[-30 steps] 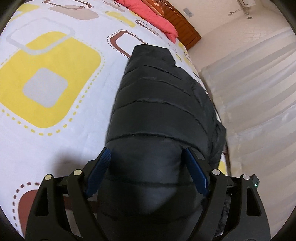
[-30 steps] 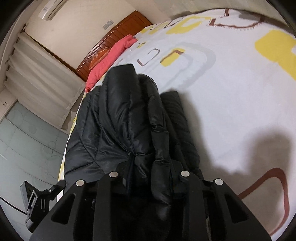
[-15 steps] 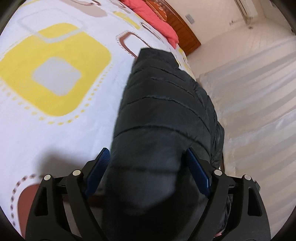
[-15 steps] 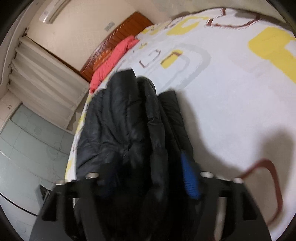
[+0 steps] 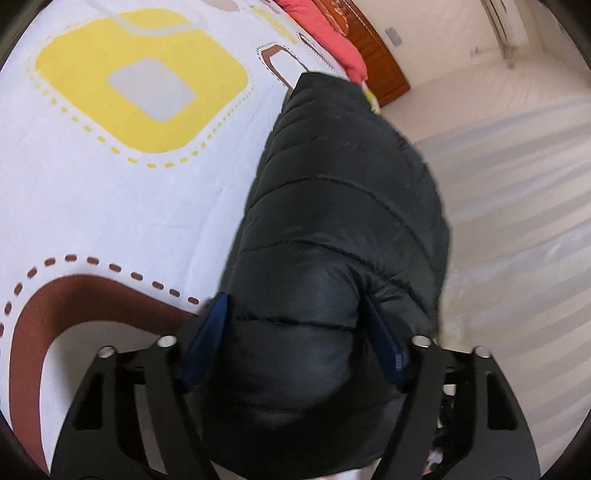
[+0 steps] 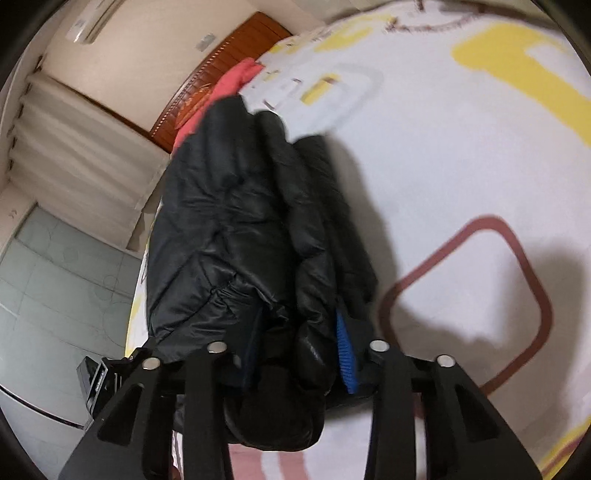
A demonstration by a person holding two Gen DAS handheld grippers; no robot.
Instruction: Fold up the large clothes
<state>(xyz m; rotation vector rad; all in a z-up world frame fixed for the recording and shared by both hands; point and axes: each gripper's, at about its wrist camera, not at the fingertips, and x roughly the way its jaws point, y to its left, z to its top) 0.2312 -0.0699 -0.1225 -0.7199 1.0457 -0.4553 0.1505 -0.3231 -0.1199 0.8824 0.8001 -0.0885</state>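
Observation:
A black quilted puffer jacket (image 5: 343,206) lies folded lengthwise on the bed, close to the bed's edge. My left gripper (image 5: 295,306) straddles its near end. The blue pads (image 5: 210,332) press on both sides of the puffy bulk, and the jaws are closing. In the right wrist view the same jacket (image 6: 229,221) is bunched in thick folds. My right gripper (image 6: 299,321) is closing on a roll of its near end. One blue pad (image 6: 345,354) shows against the fabric, while the other is mostly hidden by the fold.
The bedsheet (image 5: 110,206) is white with yellow and brown squares. A red pillow (image 5: 328,33) and a wooden headboard (image 5: 376,55) lie at the far end. Pale curtains (image 5: 517,221) hang past the bed's edge beside the jacket. A small black device (image 6: 92,380) sits low left over the tiled floor.
The left jaws have narrowed onto the jacket's end, and that gripper has shifted along the bed. The right jaws opened half a second ago and have closed again on a fold.

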